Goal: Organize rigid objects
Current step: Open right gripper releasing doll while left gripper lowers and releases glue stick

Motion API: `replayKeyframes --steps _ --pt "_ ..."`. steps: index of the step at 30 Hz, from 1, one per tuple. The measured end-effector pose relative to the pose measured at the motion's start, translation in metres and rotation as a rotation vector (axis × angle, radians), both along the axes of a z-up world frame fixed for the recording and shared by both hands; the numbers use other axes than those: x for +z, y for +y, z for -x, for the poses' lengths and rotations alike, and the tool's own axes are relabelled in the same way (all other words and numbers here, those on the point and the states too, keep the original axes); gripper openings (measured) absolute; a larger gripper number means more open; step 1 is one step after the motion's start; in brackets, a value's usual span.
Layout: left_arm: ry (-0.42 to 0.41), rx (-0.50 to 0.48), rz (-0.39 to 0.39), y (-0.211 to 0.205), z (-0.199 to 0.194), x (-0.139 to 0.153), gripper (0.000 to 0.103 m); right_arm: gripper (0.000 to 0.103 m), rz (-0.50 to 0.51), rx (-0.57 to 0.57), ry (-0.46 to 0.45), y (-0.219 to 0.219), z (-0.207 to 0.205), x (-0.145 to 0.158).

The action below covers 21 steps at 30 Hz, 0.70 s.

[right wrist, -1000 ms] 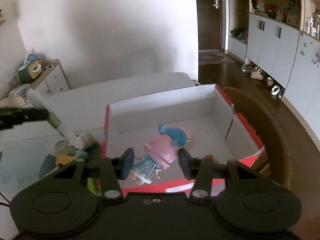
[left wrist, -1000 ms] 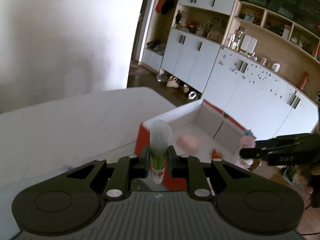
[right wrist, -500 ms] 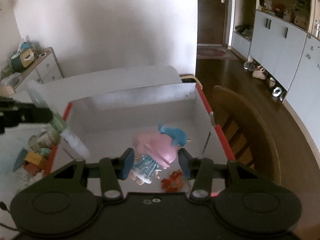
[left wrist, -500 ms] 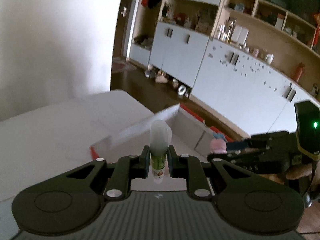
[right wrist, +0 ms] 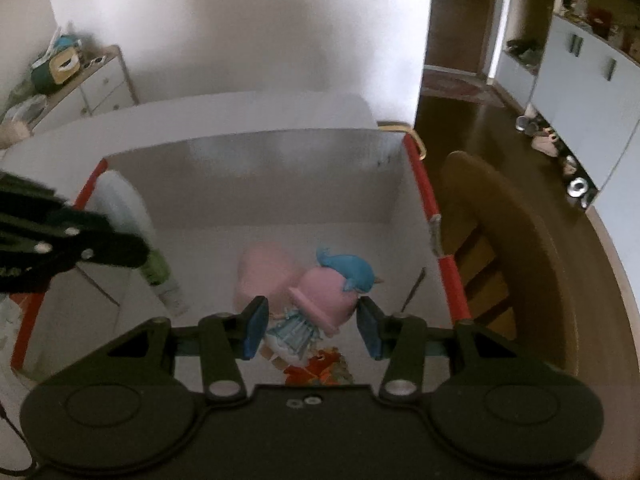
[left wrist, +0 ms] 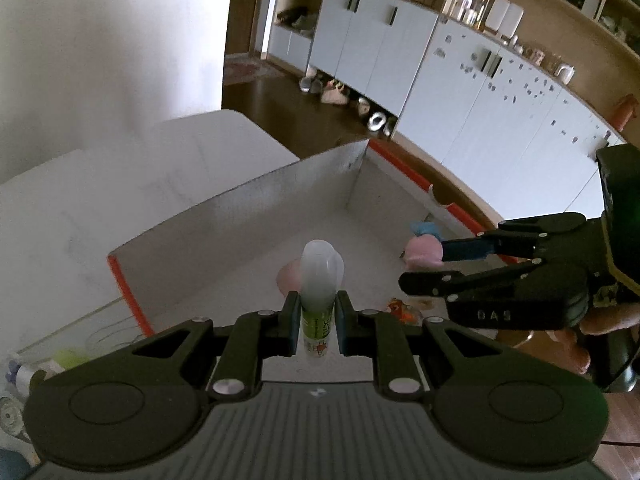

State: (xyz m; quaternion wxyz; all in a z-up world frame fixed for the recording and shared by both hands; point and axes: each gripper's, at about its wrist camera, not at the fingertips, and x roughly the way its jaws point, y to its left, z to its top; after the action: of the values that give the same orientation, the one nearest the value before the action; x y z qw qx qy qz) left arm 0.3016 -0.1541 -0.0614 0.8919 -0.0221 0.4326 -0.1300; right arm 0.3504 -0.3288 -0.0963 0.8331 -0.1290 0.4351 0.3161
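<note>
Walls: plain white [right wrist: 240,40] | floor: dark wood [left wrist: 288,108] | cabinets: white, wall-length [left wrist: 460,92] | chair: wooden [right wrist: 520,248] | drawer unit: white [right wrist: 100,88]

The left gripper [left wrist: 317,322] points steeply downward, its jaws clamped tight on a glue stick [left wrist: 318,300] that stands up between the pads. The right gripper [right wrist: 311,330] also tilts steeply down, its blue pads [right wrist: 254,330] set partway apart and pressing a pink-haired figurine [right wrist: 316,308] from both sides. Seen from the left wrist, the right gripper reaches in from the right edge, a hand [left wrist: 600,316] wrapped around its grip. Seen from the right wrist, the left gripper enters from the left edge
</note>
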Motion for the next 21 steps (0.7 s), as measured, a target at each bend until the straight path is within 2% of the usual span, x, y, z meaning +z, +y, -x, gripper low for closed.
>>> replayKeyframes --steps 4,12,21 --pt "0.015 0.005 -0.016 -0.005 -0.015 -0.007 0.017 0.047 0.019 0.049 0.022 0.007 -0.003 -0.005" --pt "0.024 0.02 -0.042 -0.012 -0.05 -0.017 0.017 0.047 0.039 0.077 0.052 0.01 -0.015 -0.011" --pt "0.044 -0.018 -0.105 -0.03 -0.084 -0.036 0.017 0.047 0.065 0.104 0.102 0.014 -0.021 -0.017"
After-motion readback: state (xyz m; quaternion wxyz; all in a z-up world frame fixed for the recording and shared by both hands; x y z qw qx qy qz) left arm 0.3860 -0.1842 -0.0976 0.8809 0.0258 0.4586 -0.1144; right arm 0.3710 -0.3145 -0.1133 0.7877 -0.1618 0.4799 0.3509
